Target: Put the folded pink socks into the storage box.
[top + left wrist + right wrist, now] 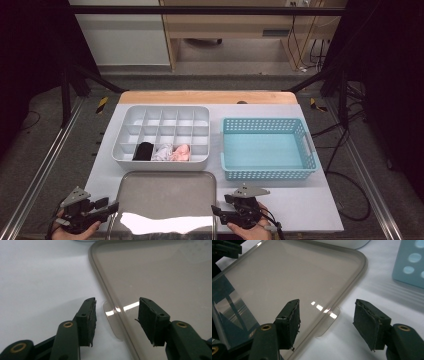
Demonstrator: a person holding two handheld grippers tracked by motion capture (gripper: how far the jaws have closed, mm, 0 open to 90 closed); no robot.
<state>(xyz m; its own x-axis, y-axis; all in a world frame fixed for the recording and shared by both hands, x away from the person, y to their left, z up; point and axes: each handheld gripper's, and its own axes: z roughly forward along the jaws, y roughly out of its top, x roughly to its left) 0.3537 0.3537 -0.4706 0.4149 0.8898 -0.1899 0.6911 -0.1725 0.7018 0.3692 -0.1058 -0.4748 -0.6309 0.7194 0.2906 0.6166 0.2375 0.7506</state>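
Note:
A clear, greyish lid (167, 197) with a raised rim lies flat at the table's front middle. My left gripper (111, 206) is at its left edge. In the left gripper view the gripper (116, 317) is open, its jaws standing either side of the lid's (162, 277) rim and small side tab (112, 318), pads apart from it. My right gripper (216, 210) is at the lid's right edge. That gripper (327, 320) is open too, and straddles the rim of the lid (287, 277) and its tab (328, 323) without touching.
Behind the lid stands a white divided organiser (125, 127) holding a black (143, 151), a grey (162, 152) and a pink (182, 152) rolled cloth in its front row. An empty blue basket (306, 145) sits to its right. Bare white tabletop lies right of the lid.

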